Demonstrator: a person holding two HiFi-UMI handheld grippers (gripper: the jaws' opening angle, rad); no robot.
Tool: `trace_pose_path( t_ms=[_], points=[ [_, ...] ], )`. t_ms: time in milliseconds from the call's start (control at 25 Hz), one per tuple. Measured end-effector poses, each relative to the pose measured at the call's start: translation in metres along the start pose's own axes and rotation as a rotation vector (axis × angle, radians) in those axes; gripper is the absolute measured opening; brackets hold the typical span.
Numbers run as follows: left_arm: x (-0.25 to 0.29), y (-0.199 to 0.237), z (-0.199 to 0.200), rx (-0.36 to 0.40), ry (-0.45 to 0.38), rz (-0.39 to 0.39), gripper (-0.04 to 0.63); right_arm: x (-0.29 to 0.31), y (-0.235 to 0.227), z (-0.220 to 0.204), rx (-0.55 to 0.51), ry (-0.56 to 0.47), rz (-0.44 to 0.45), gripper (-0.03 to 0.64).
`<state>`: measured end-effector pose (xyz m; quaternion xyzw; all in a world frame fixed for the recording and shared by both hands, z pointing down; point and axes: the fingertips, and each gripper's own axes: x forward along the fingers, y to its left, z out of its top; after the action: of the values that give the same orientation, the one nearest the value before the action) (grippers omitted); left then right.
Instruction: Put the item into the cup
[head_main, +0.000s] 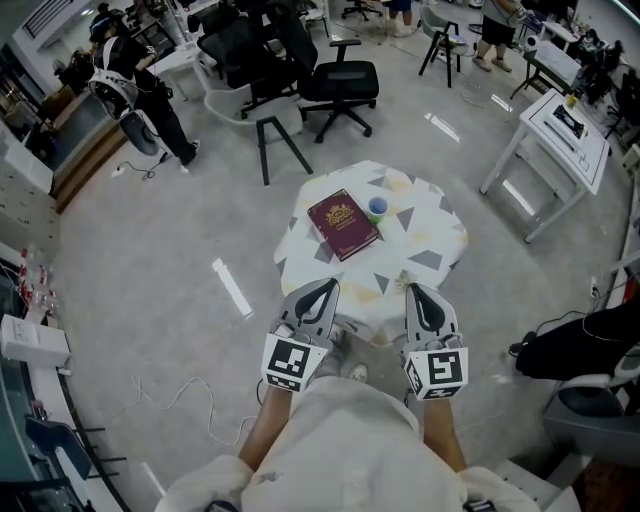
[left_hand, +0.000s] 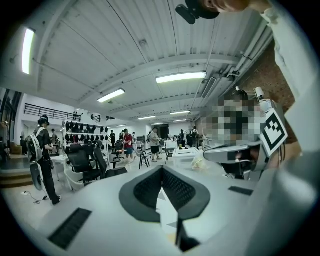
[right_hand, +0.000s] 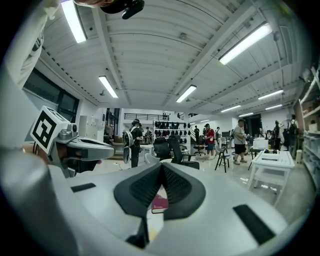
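Floor (head_main: 150, 250): pale grey, glossy, with bright streaked reflections. Surface (head_main: 430, 235): small, at centre, white cover patterned with grey and yellow triangles. Black office chairs (head_main: 338, 85): a cluster at 12 o'clock, with a black-legged stool (head_main: 275, 135) just beside them. White desk (head_main: 560, 135): at 2 o'clock. Loose cable (head_main: 185, 390): on the floor at 8 o'clock. Ceiling (right_hand: 150, 50): white, ribbed, fitted with long strip lights (right_hand: 247, 42).

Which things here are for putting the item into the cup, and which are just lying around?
For the job: cup, on the table; left gripper and right gripper, both shut and empty. I can't make out the item itself.

Just lying about: book beside the cup; chairs; desk.
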<state>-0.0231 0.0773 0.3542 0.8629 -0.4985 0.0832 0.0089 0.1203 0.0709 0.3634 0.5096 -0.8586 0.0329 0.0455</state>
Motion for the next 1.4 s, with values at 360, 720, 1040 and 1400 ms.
trace_pose_path(
  t_ms=[360,720,1040,1400],
  points=[
    [0.042,0.027,-0.001,-0.012,-0.015,-0.044,0.012,0.037,-0.017,0.003,0.01,0.002,-0.047,0.005],
    [0.089,0.076,-0.002,-0.035,-0.018,-0.099,0.012,0.099,-0.021,0.008,-0.017,0.032,-0.079,0.005],
    [0.127,0.113,0.002,-0.042,-0.024,-0.172,0.012,0.143,-0.023,0.014,-0.03,0.061,-0.133,0.005],
    [0.158,0.149,0.004,-0.054,-0.043,-0.246,0.012,0.183,-0.021,0.027,-0.072,0.076,-0.197,0.005]
  ],
)
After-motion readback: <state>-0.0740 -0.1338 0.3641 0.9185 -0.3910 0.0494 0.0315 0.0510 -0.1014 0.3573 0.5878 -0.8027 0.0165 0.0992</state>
